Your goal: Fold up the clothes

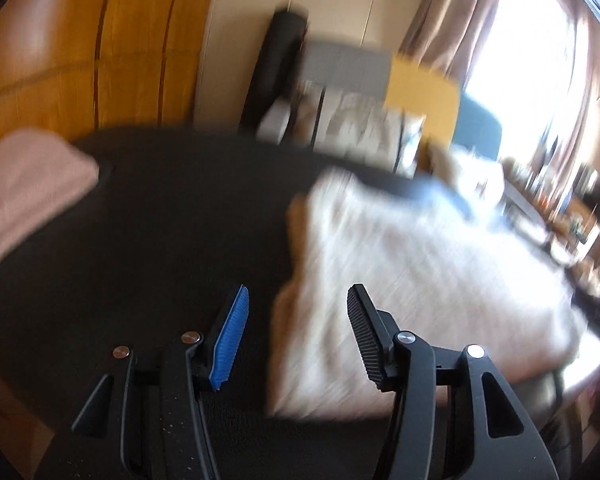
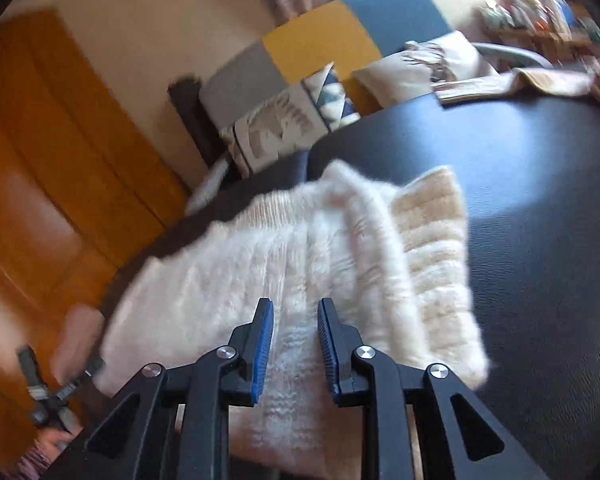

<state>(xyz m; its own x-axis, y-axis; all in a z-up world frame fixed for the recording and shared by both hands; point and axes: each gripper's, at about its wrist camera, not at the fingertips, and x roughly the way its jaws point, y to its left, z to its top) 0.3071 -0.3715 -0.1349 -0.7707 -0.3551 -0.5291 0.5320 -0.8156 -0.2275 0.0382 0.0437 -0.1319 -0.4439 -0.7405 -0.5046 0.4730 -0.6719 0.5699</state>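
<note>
— How does the garment look?

— A cream knitted sweater [image 2: 300, 272] lies folded on the black leather surface [image 2: 540, 208], with a beige ribbed part [image 2: 432, 240] showing along its right side. In the left wrist view the same sweater [image 1: 412, 280] is smeared by motion blur, so its folds cannot be made out there.

— And the claws?

— The left gripper [image 1: 296, 300] hangs wide apart above the surface, its blue pad over bare black and the black one over the knit's edge, gripping nothing. The right gripper [image 2: 296, 312] is narrower, fingers parted over the sweater; nothing sits between them.

— What lies around?

— A pink cloth [image 1: 28, 192] rests at the surface's left edge (well apart from the sweater). Patterned cushions [image 2: 284, 128] lean behind, near a wooden door [image 2: 52, 184], and a striped beige cloth [image 2: 512, 80] lies at the far edge.
</note>
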